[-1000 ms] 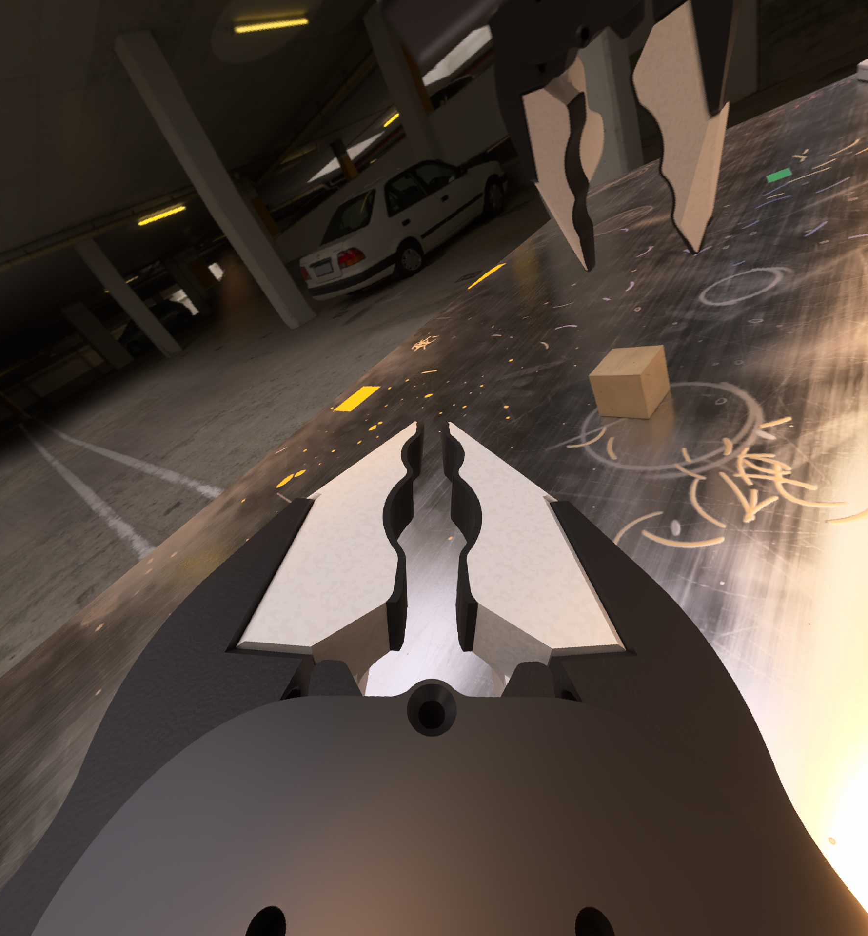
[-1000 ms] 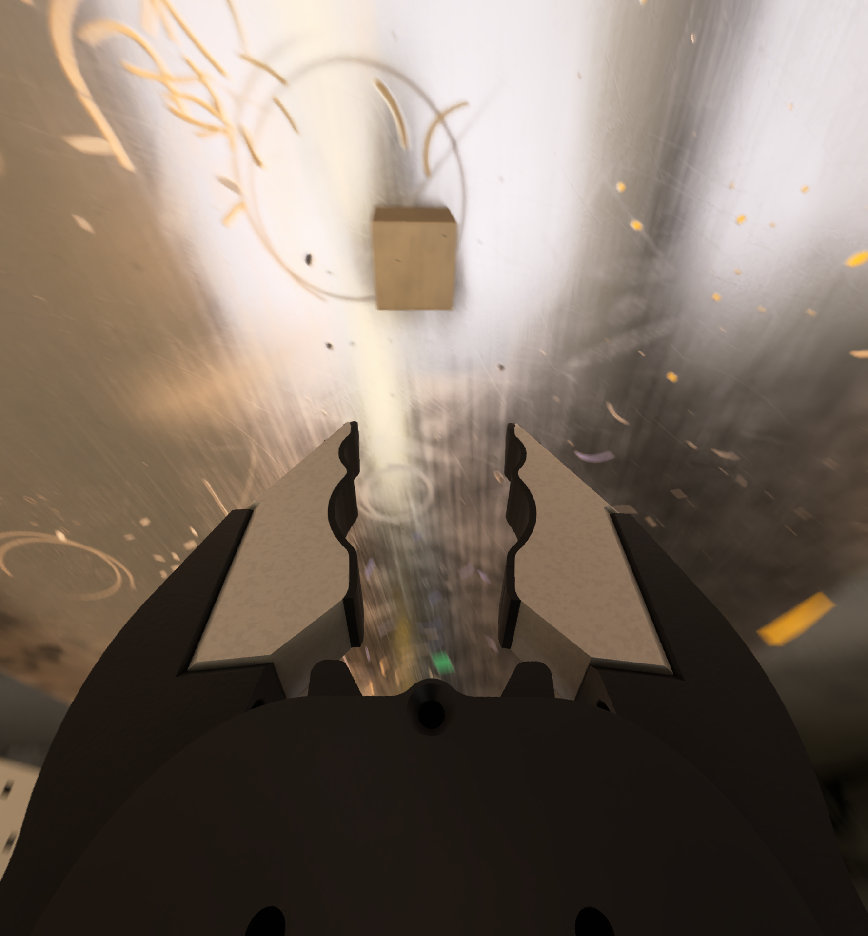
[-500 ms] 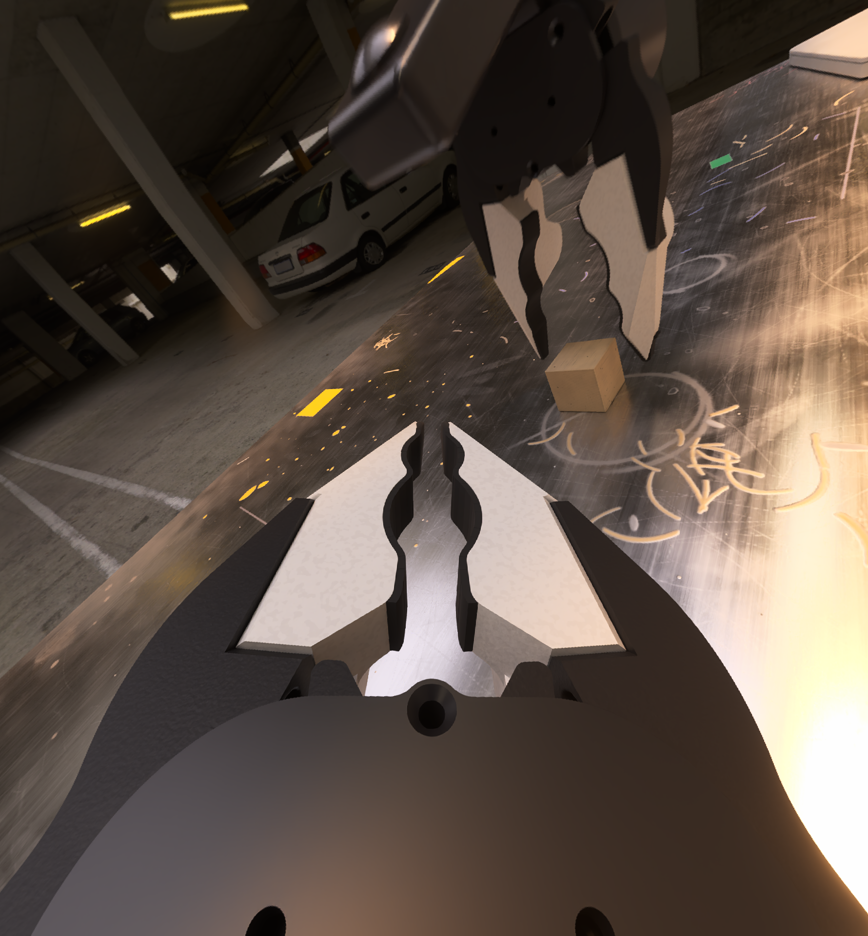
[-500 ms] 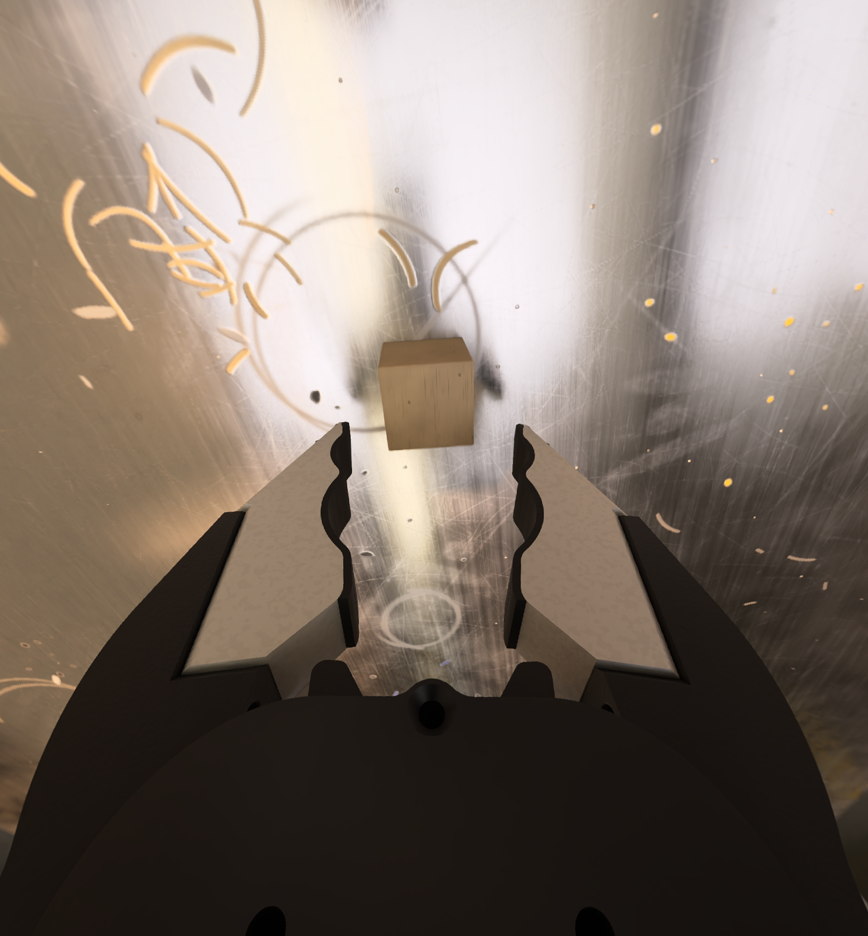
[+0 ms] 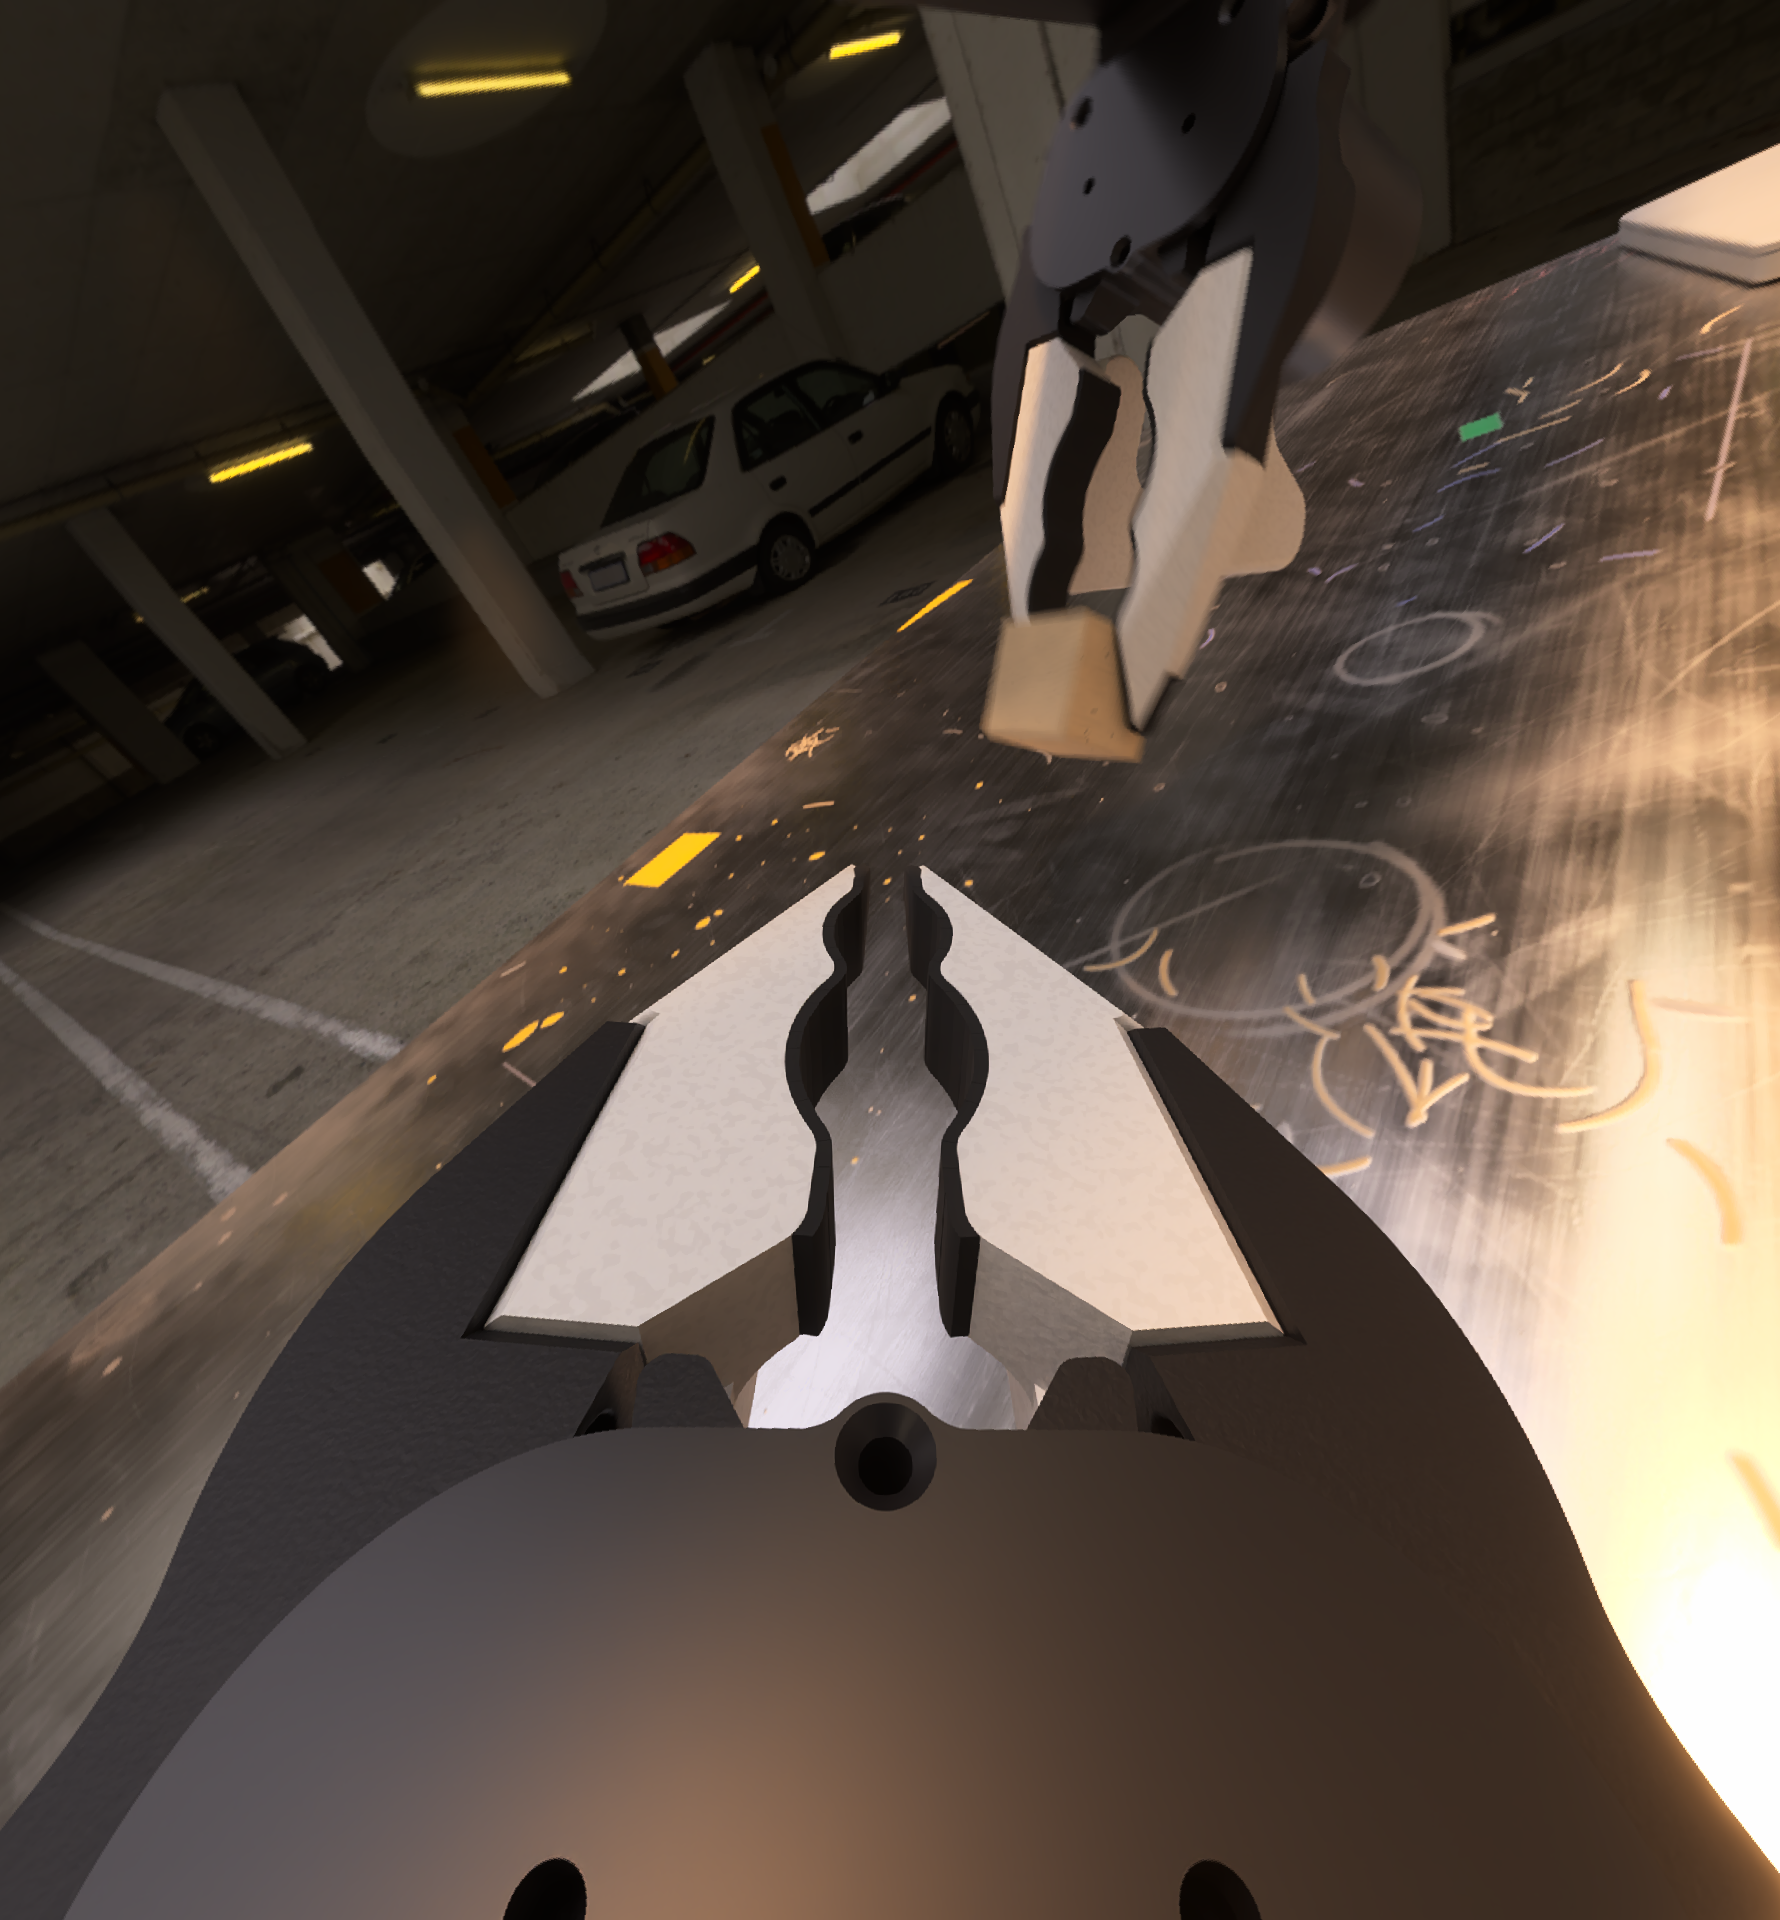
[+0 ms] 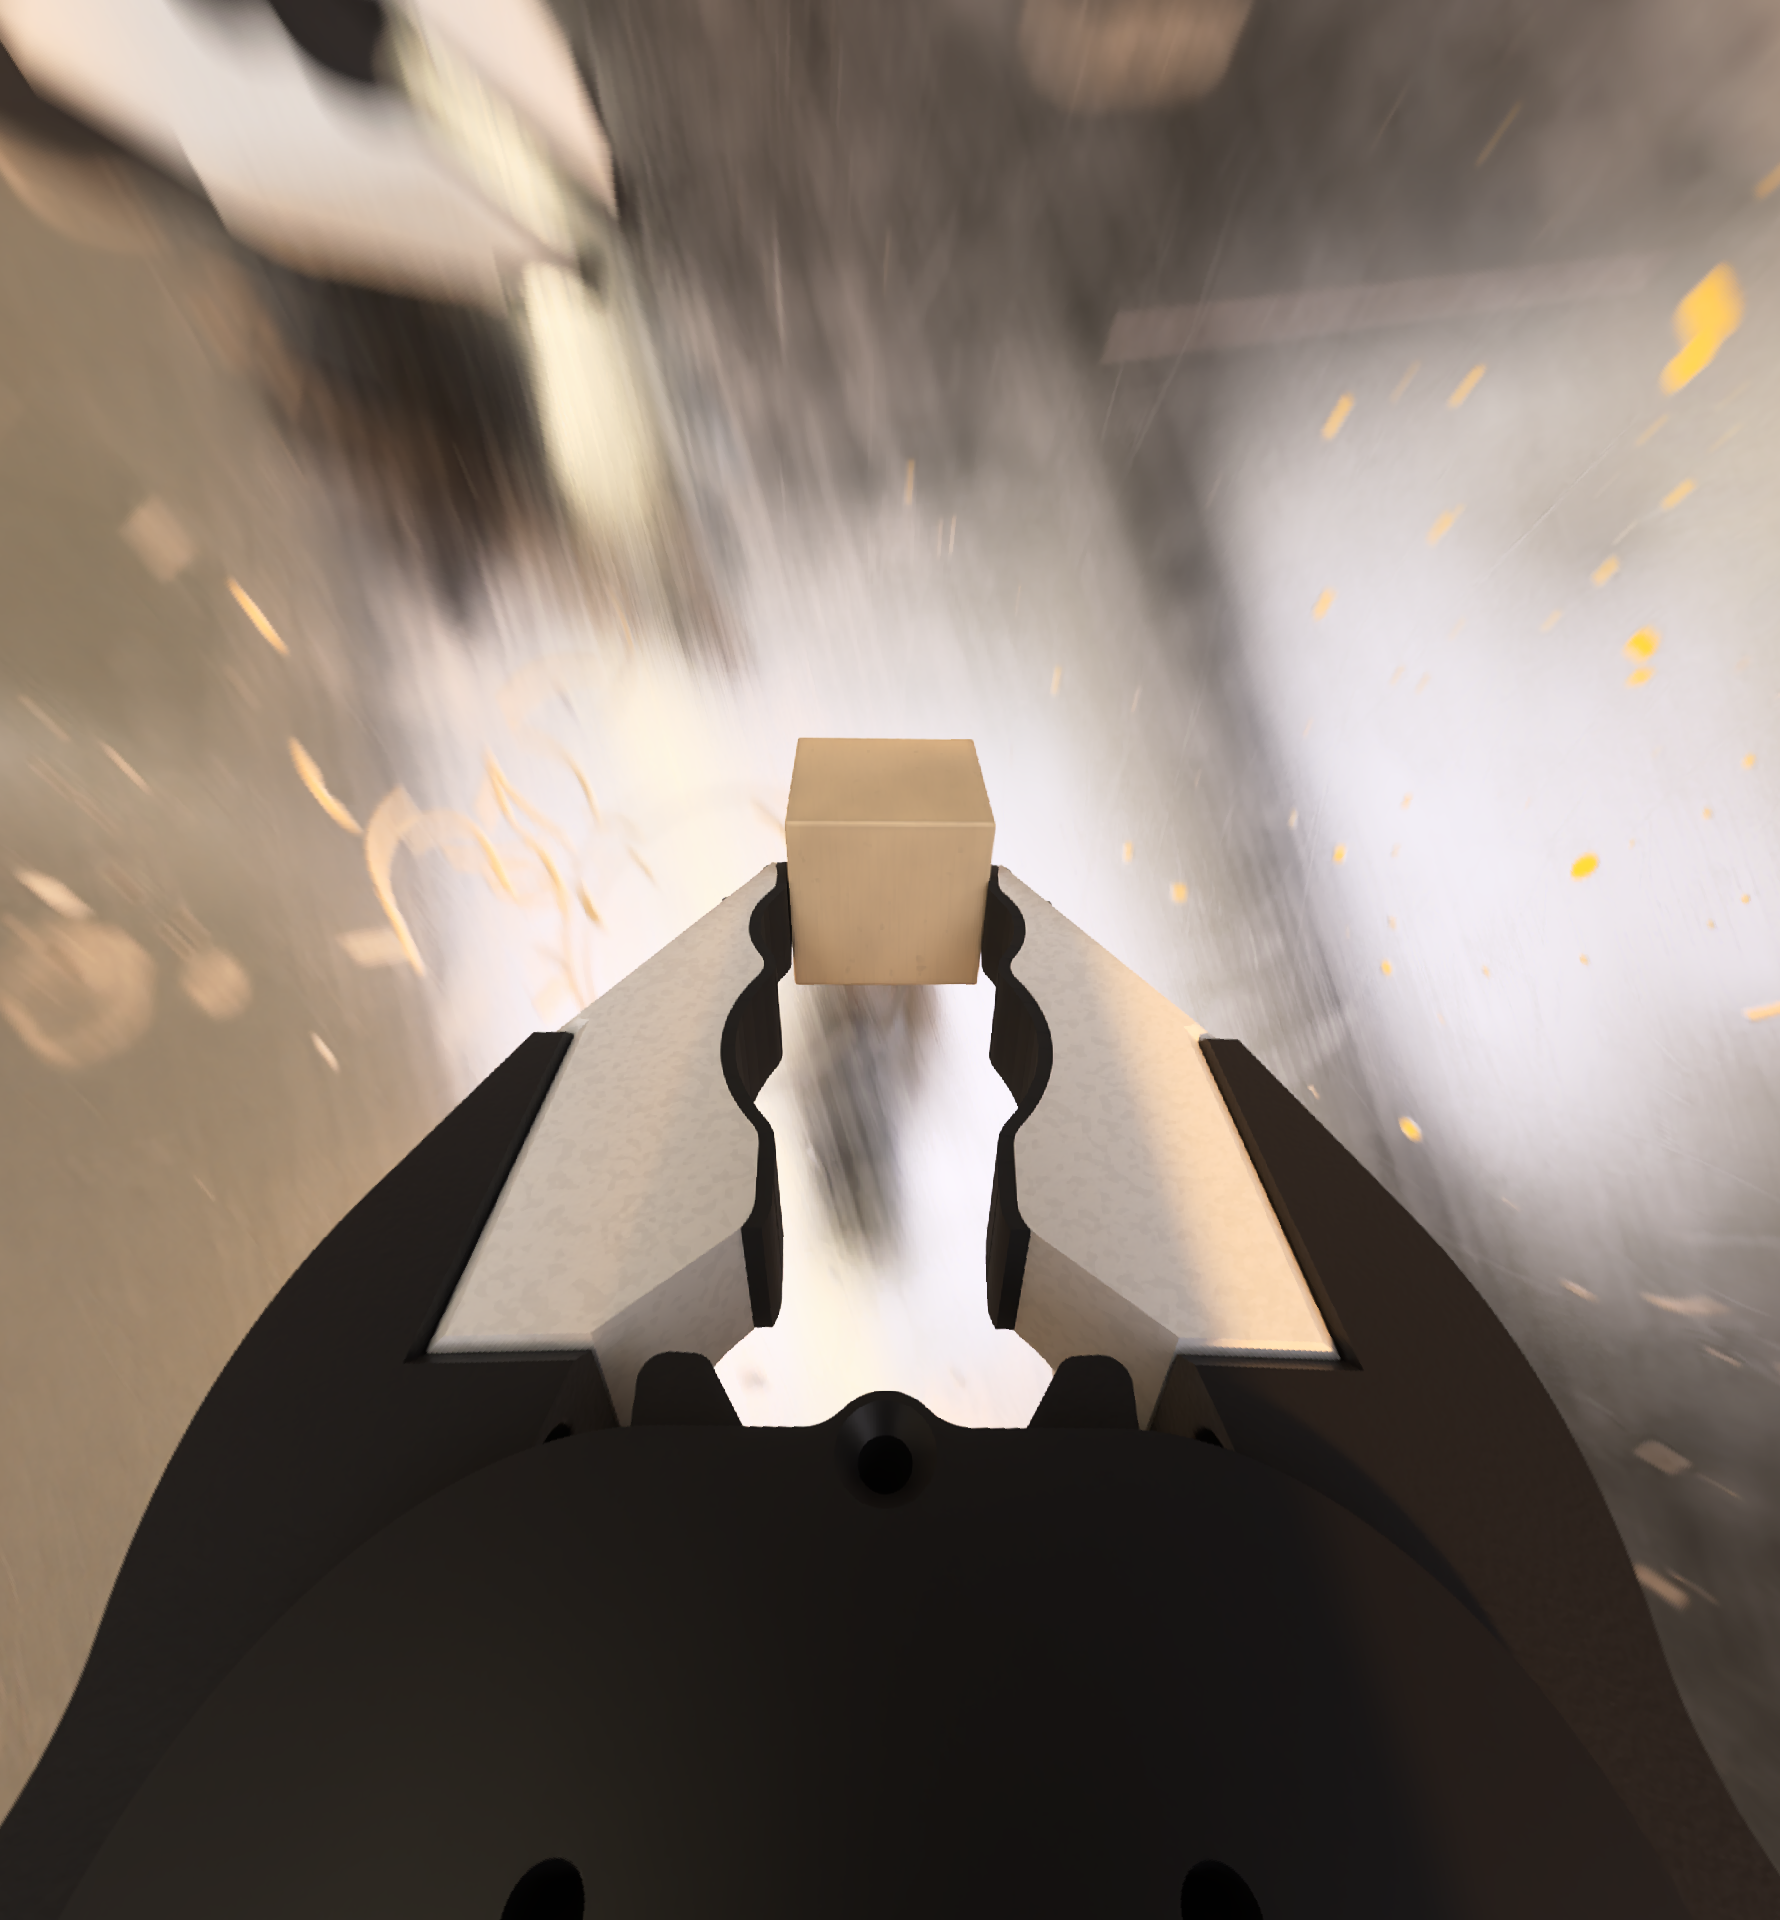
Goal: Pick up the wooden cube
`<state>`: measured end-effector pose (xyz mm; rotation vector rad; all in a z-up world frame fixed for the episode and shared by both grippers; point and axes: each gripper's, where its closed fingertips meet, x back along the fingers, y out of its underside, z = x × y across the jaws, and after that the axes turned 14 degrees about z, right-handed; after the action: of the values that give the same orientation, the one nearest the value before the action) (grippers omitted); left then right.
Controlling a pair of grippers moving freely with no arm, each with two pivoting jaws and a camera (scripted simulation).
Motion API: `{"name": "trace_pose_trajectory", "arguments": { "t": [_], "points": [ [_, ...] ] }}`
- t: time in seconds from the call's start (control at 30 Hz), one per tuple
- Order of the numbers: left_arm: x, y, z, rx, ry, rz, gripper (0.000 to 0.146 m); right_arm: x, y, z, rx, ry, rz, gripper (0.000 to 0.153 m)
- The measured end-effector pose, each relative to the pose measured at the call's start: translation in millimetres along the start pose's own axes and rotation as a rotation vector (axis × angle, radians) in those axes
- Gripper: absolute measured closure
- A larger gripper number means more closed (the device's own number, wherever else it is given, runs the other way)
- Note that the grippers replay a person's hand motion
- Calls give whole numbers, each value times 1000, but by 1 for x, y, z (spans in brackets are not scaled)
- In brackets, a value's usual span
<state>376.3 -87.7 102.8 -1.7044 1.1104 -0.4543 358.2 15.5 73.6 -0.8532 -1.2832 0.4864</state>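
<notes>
The wooden cube (image 6: 891,862) is a small light-brown block, clamped between the fingertips of my right gripper (image 6: 888,883). In the left wrist view the right gripper (image 5: 1078,670) hangs down from above and holds the cube (image 5: 1052,691) clear of the dark scratched table (image 5: 1488,727). My left gripper (image 5: 886,878) is shut and empty, low over the table's near left edge, in front of and below the cube. The table under the cube is blurred in the right wrist view.
A white flat slab (image 5: 1748,229) lies at the table's far right. A green patch (image 5: 1480,426) and a yellow patch (image 5: 670,860) mark the table. Beyond its left edge are garage floor, pillars (image 5: 377,395) and a white car (image 5: 761,478).
My right gripper came down around the cube, shut on it and lifted it off the table. My left gripper stayed shut and its view shifted slightly.
</notes>
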Motion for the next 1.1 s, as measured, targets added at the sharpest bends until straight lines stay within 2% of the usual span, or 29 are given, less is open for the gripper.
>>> {"name": "trace_pose_trajectory", "arguments": {
  "t": [0.1,0.2,0.33,0.43,0.5,0.6,0.73,0.83,0.93,1.0,1.1],
  "points": [
    [-7,-13,7,-30,25,14,140,32,-40,1,-215,-31,513,117],
    [-22,-28,19,-21,60,18,140,56,-51,-2,-358,-133,828,117],
    [-49,-53,41,25,140,66,140,78,-57,-3,-481,-337,1103,117],
    [-62,-69,53,99,212,109,140,91,-59,-6,-455,-477,1198,117],
    [-66,-73,52,141,213,125,140,93,-57,-4,-443,-506,1211,117],
    [-66,-65,39,145,155,103,140,86,-46,0,-471,-516,1096,117],
    [-59,-37,18,128,41,46,140,64,-5,4,-433,-426,586,117],
    [-52,-15,8,141,-42,38,140,55,34,10,-238,-263,126,117],
    [-47,-1,5,134,-62,12,140,47,59,5,-34,-250,-207,117],
    [-45,4,4,93,-66,-11,140,41,69,0,90,-252,-353,117],
    [-45,6,8,72,-54,-14,140,30,73,-8,190,-281,-420,117]
  ]
}}
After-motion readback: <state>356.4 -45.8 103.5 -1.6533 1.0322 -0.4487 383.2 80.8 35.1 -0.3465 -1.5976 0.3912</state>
